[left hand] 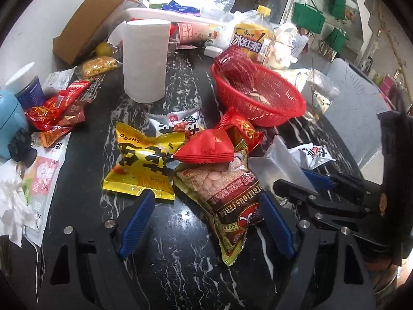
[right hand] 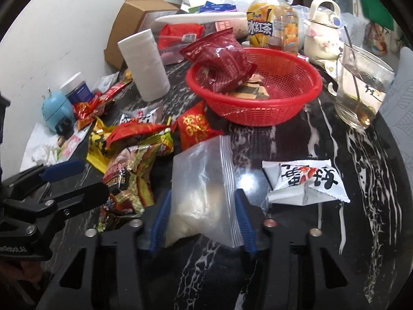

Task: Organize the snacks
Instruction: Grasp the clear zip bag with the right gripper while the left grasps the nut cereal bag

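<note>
Snack packets lie heaped on a black marble table (left hand: 180, 258). My left gripper (left hand: 206, 223) is open, its blue pads on either side of a brown and gold cereal packet (left hand: 227, 201), not pressing it. A yellow packet (left hand: 144, 160) and a red packet (left hand: 206, 147) lie just beyond. My right gripper (right hand: 202, 223) is shut on a clear zip bag (right hand: 204, 188) holding pale powder, with both pads against its sides. A red mesh basket (right hand: 258, 113) behind holds a dark red packet (right hand: 222, 59). A white packet (right hand: 307, 180) lies to the right of the bag.
A paper roll (left hand: 144, 59) stands left of the red basket (left hand: 291, 113). An iced tea bottle (right hand: 260, 23), a cream kettle (right hand: 322, 33) and a glass with a spoon (right hand: 361, 90) stand at the back right. A cardboard box (left hand: 87, 23) lies by the wall.
</note>
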`<state>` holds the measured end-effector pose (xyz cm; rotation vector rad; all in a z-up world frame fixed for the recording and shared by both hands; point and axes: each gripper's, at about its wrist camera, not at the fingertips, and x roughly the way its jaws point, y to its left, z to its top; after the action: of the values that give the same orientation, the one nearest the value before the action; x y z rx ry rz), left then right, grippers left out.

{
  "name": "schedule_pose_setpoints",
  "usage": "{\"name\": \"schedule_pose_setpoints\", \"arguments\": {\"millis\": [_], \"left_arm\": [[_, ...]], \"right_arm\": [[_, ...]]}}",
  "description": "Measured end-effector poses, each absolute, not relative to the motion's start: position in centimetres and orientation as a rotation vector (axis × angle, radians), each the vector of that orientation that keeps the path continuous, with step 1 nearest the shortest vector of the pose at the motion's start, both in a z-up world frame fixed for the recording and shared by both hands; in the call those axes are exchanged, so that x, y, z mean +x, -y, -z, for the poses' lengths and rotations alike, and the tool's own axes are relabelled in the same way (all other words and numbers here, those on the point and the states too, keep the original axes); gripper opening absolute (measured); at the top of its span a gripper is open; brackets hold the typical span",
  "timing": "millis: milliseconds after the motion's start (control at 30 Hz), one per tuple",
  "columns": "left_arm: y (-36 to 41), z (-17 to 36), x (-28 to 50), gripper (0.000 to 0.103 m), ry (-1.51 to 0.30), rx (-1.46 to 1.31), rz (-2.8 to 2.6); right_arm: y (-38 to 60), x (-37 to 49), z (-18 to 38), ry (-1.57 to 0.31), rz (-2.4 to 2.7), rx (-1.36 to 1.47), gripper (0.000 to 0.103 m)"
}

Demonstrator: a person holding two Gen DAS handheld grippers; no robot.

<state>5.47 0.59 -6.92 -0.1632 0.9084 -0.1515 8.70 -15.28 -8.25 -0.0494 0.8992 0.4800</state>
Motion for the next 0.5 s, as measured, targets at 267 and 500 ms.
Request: {"name": "schedule_pose_setpoints", "arguments": {"millis": [267, 500], "left_arm": [[-0.1, 7.5, 6.3, 0.083, -0.962, -0.212, 0.162], [0.9, 7.6, 7.7, 0.083, -0.972, -0.217, 0.124]], "right_arm": [[16.5, 7.6, 8.2, -0.883, -0.458, -0.026, 0.039], [17.6, 6.6, 7.8, -0.851, -0.411, -0.049, 0.039]]}}
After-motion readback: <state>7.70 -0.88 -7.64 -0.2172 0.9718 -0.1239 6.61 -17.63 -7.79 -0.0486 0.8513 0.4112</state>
